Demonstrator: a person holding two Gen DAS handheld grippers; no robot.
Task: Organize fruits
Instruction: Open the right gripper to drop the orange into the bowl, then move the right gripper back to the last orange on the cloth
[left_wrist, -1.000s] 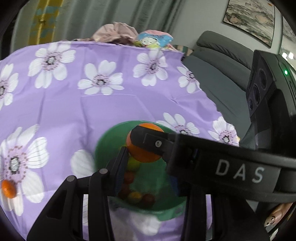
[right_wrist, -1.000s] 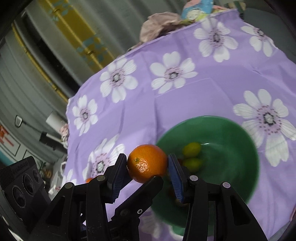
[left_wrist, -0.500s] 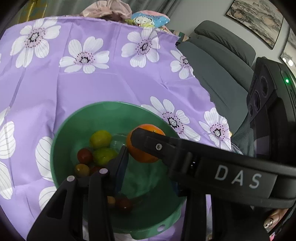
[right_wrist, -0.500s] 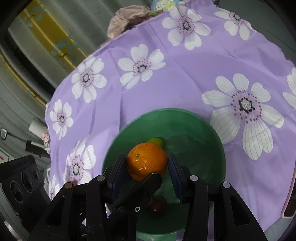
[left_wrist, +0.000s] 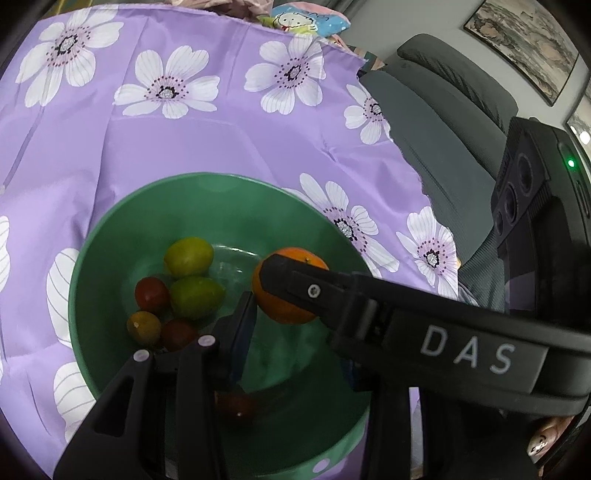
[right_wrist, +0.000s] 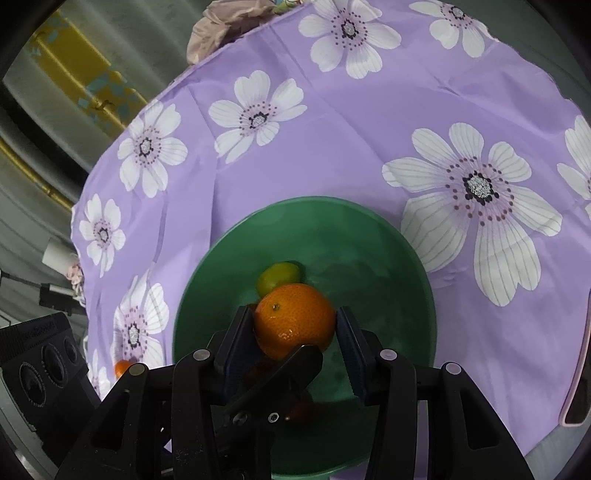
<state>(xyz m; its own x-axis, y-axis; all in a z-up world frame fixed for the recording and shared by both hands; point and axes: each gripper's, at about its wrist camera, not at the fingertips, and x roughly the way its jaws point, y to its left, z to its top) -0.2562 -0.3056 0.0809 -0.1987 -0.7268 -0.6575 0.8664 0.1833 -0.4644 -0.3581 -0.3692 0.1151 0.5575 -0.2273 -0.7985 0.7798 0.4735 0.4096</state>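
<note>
1. The right hand-held gripper (right_wrist: 294, 332) has its two blue pads pressed on either side of a mandarin orange (right_wrist: 293, 321), so the fruit is clamped and carried, not resting on anything.
2. The relation that matters: the orange hangs directly over the inside of the green bowl (right_wrist: 406, 236), within the rim on every side, a little toward the bowl's near wall. A release should, I judge, drop it straight into the bowl.
3. Below and just to the left of the orange lie the small fruits already gathered: two yellow-green ones (left_wrist: 189, 256), and red and dark ones (left_wrist: 151, 294) beside them. The bare floor of the bowl lies to the right, the safer spot to land.
4. The left hand-held gripper (left_wrist: 291, 339) points into the same bowl from the near side, crossing under the right one. Its jaws stand partly apart and seem to hold nothing, though the right gripper's finger hides much of the gap.
5. One more small orange fruit (right_wrist: 122, 367) sits on the purple flowered tabletop (right_wrist: 369, 129), outside the bowl to its left, nearer the left hand.
</note>
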